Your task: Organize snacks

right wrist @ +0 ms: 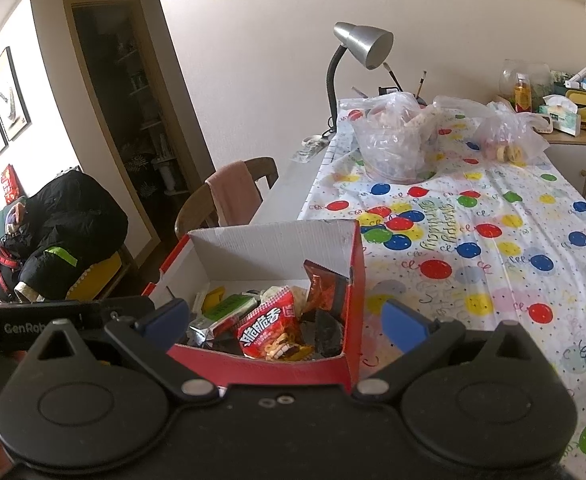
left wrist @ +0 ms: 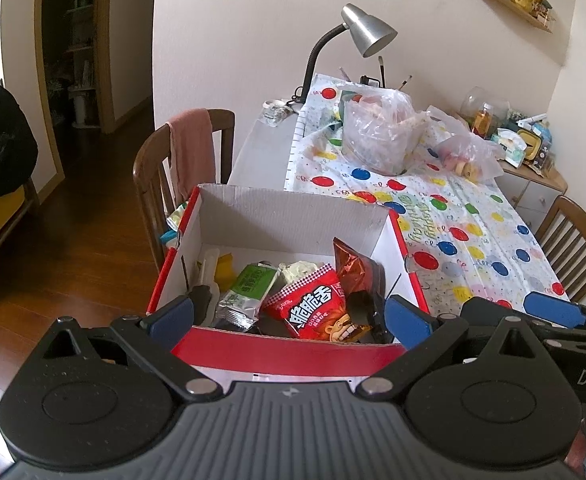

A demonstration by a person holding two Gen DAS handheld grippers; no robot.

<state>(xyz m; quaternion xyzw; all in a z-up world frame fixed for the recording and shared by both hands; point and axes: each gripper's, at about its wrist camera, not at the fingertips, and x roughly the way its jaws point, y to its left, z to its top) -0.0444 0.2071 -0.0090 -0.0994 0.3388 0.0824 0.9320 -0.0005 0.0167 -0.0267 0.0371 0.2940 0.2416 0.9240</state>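
Your left claw (left wrist: 289,316) is spread wide and grips nothing; its blue pads (left wrist: 407,316) sit over the near red wall of the snack box (left wrist: 293,350). Your right claw (right wrist: 285,320) is just as wide apart and empty, with one pad over the box and the other over the tablecloth beside the box's right wall. In the left wrist view the right claw's blue tip shows at the right edge.

The open cardboard box, red outside and white inside, stands at the near left corner of the tabletop (left wrist: 261,148). Inside it, nearest you, a red snack packet with a cartoon face (left wrist: 313,308) lies on top of the heap. A green-and-silver packet (left wrist: 247,292) lies just left of it, and a shiny brown-red wrapper (left wrist: 351,268) stands tilted against the right wall. A yellow item (left wrist: 225,270) sits toward the back left.

Beyond the box, the balloon-print tablecloth (right wrist: 493,240) covers most of the tabletop. Farther on, two clear plastic bags hold more items: a big one (left wrist: 377,132) near the middle and a smaller one (left wrist: 465,152) to its right. A silver gooseneck lamp (left wrist: 367,32) stands at the far end by the wall. A wooden chair with a pink cloth (left wrist: 191,144) draped on its back stands left of the tabletop
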